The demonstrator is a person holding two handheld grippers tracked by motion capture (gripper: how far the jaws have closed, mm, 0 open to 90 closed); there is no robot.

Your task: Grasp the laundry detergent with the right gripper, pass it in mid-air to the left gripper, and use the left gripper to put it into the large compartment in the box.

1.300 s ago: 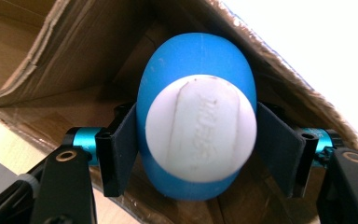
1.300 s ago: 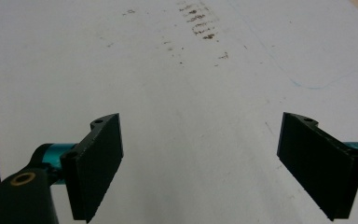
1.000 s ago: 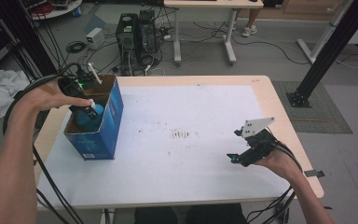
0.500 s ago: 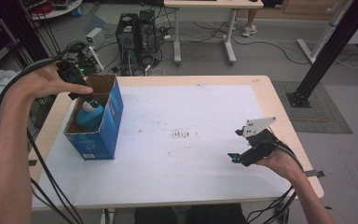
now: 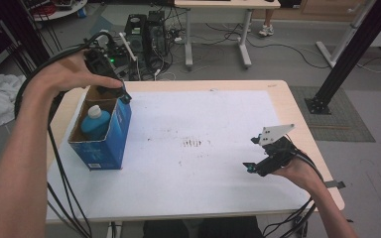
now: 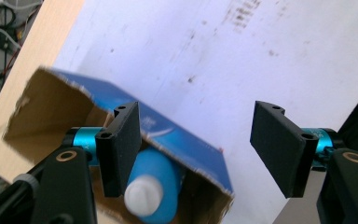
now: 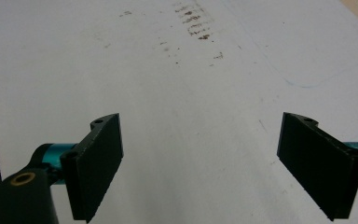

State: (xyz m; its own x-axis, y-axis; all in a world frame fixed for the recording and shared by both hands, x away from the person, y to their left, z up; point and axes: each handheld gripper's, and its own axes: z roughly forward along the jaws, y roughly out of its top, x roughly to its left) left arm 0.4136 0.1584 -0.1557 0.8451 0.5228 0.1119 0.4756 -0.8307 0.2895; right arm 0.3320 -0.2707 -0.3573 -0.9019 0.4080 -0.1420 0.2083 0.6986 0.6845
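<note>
A white sheet (image 5: pixel 198 119) covers the wooden table (image 5: pixel 297 114), smudged with dark marks near the middle, and beyond the far edge the floor is a tangle of cables and computer cases. Over to the left gripper (image 5: pixel 110 85): it hangs above the far rim of the blue cardboard box (image 5: pixel 104 144), jaws parted with nothing between them, as its own view shows plainly, white sheet visible in the gap. Directly below it sits the blue bottle (image 5: pixel 95 123) with its white cap (image 6: pixel 143 196), lying inside the box and leaning toward the near wall, so it looks like a drop-off just completed, the bottle free of any grip. The box stands at the left side of the sheet, top flaps open, which gives the left hand a straight path in and out from above. Now the right gripper (image 5: pixel 262 158): resting low over the sheet near the right front corner, well apart from the box, jaws spread wide on nothing, bare white sheet ahead of them. My read is that it is parked there to stay out of the way.
</note>
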